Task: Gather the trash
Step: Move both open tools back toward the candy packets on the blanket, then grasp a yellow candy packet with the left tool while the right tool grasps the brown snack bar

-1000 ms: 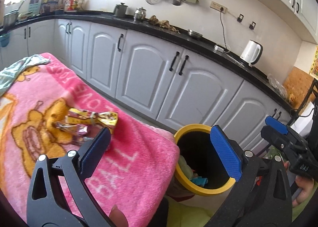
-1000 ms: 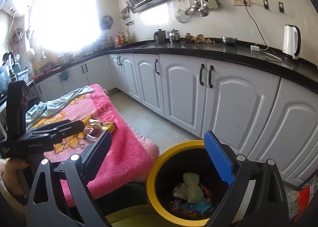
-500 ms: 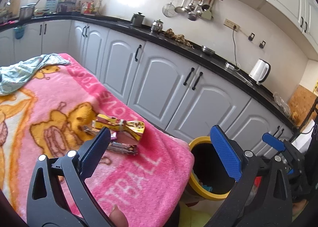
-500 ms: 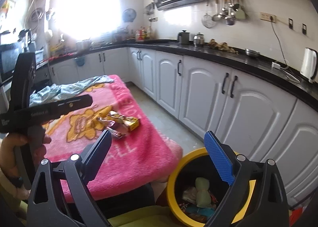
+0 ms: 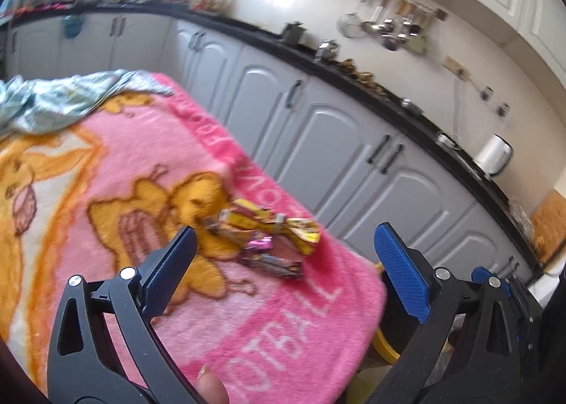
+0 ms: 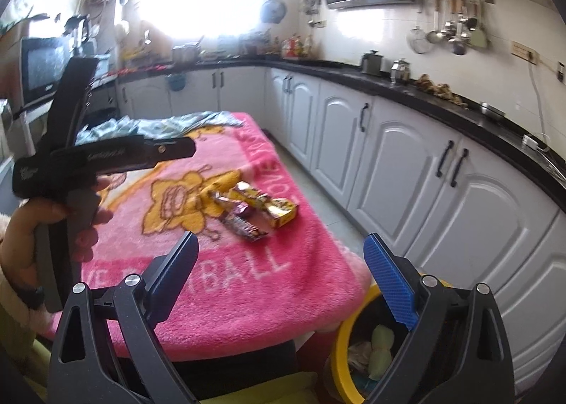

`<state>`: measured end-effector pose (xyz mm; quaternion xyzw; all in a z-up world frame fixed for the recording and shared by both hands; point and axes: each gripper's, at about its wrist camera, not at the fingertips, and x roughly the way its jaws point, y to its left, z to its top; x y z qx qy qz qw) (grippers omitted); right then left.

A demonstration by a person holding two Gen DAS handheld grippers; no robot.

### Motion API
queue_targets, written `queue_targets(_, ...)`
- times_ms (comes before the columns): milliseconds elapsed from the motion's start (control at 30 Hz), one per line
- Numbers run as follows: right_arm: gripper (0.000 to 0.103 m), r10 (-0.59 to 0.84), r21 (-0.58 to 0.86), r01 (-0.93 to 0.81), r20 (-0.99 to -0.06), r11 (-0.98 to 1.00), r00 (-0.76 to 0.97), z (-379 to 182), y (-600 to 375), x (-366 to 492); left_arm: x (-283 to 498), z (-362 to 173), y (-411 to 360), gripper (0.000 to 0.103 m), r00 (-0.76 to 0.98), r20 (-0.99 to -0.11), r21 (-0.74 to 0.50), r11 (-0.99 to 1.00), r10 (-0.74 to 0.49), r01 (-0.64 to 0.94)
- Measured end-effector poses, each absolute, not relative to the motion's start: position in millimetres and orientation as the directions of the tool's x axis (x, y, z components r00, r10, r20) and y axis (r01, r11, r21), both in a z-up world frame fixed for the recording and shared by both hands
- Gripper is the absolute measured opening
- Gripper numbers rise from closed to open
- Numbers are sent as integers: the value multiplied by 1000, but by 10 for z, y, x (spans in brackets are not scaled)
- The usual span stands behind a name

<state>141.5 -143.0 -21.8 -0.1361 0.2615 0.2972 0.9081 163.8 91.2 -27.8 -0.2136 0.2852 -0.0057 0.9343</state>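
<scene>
Lying just ahead of wide-open, empty left gripper [image 5: 283,262]: crinkly yellow-and-purple foil snack wrappers [image 5: 269,237], light, flimsy, slippery; pinch bunched middle. Right gripper [image 6: 283,269] also open, empty.

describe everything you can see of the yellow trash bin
The trash bin is a round container with a bright yellow rim and a dark inside, standing upright on the floor at the corner of the pink blanket, partly under its overhang. It is open-topped and already holds crumpled waste, including pale green pieces. The right gripper hides part of it. Nothing grips it.
</scene>
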Motion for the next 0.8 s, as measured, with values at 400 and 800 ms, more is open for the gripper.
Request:
queue_targets(400, 80, 476, -77, -722, -703, 688, 529, -873, -610, 2070, 1941, -883, 1557, 82, 769, -614, -569, 776, -178, -274)
queue_targets(800, 61, 390, -126, -751, -793, 649, 469, -1363, -179, 2489, 2337, -1203, 1634, 59, 729, -612, -675, 683, -306, -281)
